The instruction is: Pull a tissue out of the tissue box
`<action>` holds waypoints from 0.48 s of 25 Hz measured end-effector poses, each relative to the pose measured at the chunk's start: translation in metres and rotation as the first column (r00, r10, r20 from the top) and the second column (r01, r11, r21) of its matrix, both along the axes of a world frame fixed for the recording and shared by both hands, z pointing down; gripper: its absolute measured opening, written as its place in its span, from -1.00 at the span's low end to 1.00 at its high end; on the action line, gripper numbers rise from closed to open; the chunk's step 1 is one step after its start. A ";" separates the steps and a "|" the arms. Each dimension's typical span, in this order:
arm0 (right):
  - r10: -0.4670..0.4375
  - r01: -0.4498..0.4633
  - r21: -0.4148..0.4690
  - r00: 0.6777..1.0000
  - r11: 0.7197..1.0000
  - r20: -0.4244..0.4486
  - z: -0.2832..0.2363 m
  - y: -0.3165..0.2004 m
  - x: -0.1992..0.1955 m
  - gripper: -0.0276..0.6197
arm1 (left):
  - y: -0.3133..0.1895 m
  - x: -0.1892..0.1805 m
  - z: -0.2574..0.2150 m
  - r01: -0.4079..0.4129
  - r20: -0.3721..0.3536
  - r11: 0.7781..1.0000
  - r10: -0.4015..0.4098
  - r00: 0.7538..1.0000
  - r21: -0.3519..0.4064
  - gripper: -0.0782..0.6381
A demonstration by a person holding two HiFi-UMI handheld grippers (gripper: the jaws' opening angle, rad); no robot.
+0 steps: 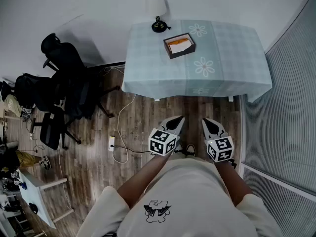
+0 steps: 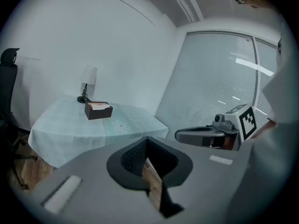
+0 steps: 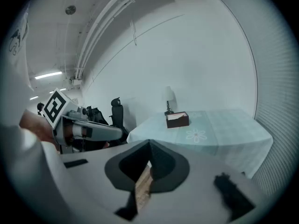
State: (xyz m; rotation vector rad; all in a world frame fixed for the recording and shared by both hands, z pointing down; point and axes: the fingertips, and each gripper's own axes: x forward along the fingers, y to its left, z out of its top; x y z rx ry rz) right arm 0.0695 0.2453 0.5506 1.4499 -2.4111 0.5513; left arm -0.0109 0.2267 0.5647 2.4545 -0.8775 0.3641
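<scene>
left tool (image 1: 178,119) and right tool (image 1: 207,122) are side by side in front of the desk (image 1: 232,48), each with its jaws closed tip to tip and gripping nothing, both aimed at the desk's near edge. only wooden floor (image 1: 98,147) lies between them and the desk. a white cable (image 1: 129,107) trails from the desk's left front corner across the boards to a power strip (image 1: 111,142). black office chairs (image 1: 64,63) crowd the space left of the desk, and a ribbed window blind (image 1: 291,107) runs along its right. a small lamp (image 1: 157,11) stands at the desk's back left corner. the tissue box (image 1: 179,45) sits on the desk just in front of the lamp, well away from both tools. it is a dark brown, open-topped rectangle, set slightly askew on the pale checked cloth with daisy prints, and a tissue (image 1: 178,43) lies loosely inside it.
</scene>
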 end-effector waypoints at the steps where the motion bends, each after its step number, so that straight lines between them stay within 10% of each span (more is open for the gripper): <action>1: 0.002 -0.002 -0.001 1.000 1.000 0.001 0.000 0.001 0.001 -0.88 | 0.001 0.000 0.001 0.001 -0.001 1.000 -0.001 1.000 -0.001 -0.78; 12: 0.011 -0.011 -0.021 1.000 1.000 0.015 0.002 0.006 -0.002 -0.88 | 0.009 -0.001 0.000 -0.006 -0.008 1.000 0.006 1.000 -0.008 -0.78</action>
